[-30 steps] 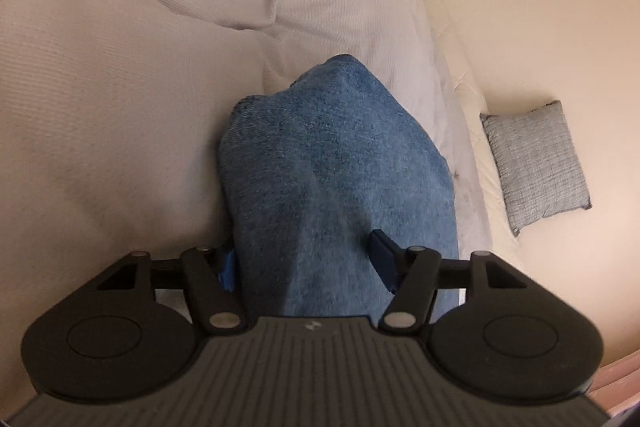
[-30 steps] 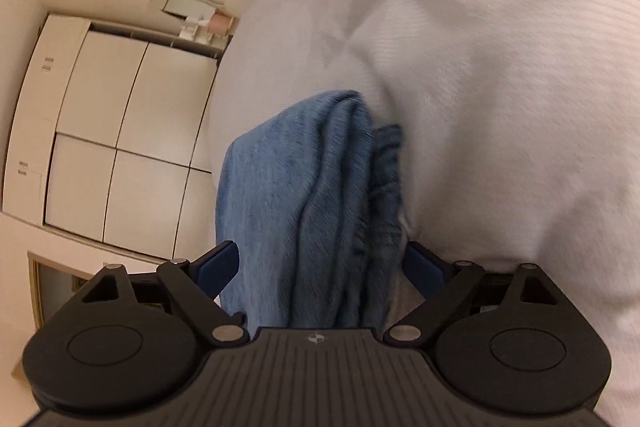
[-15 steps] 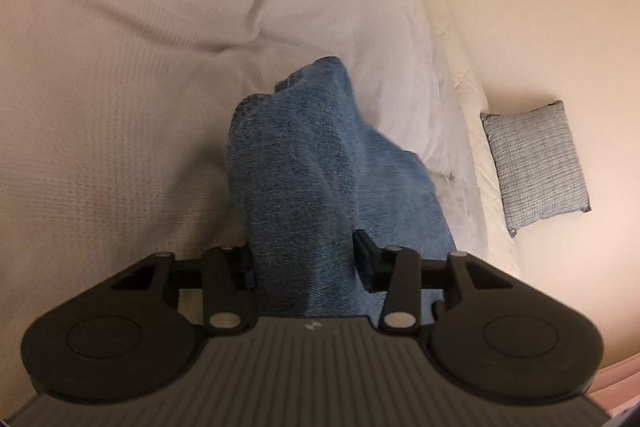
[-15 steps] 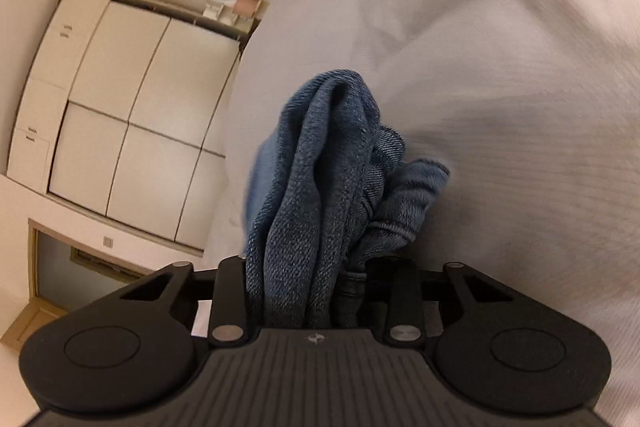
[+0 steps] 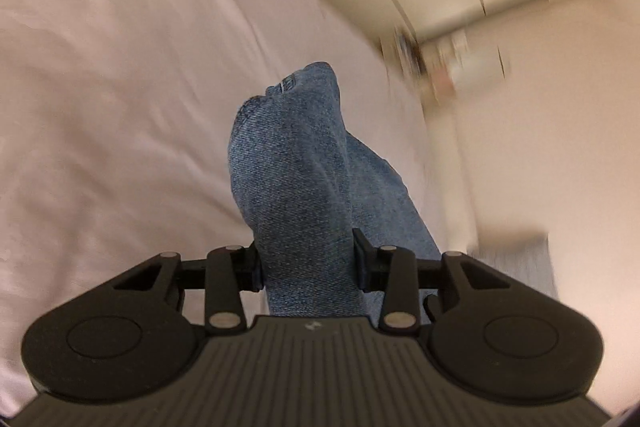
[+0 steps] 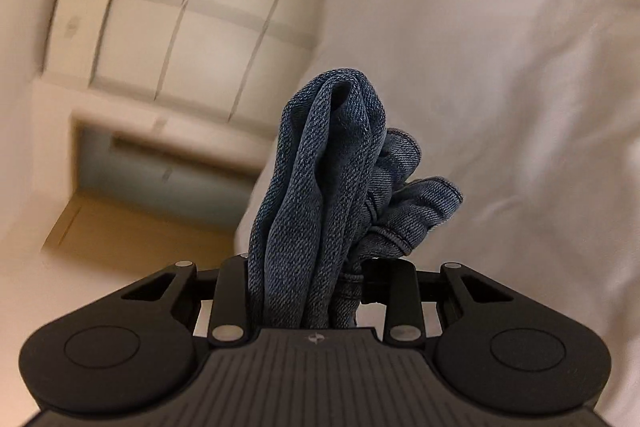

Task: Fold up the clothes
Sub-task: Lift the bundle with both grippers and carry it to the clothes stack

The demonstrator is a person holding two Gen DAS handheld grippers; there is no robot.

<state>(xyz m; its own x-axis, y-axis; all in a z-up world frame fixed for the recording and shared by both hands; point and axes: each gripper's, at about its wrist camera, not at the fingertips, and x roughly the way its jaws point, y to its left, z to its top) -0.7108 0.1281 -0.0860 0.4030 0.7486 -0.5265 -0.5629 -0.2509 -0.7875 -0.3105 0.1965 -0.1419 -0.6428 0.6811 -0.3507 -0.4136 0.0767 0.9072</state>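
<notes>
The left gripper (image 5: 308,265) has its fingers closed on a bunched fold of the jeans (image 5: 296,163), which rise at centre frame over the white bedding (image 5: 120,87). The right gripper (image 6: 308,279) likewise pinches gathered jeans (image 6: 320,167), blurred cupboards (image 6: 168,27) at upper left.

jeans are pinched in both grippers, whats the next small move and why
Probably draw the two grippers apart to spread the denim. The left gripper and the right gripper are each shut on the jeans, which stand bunched in thick folds above the white bedding, too crumpled to fold.
</notes>
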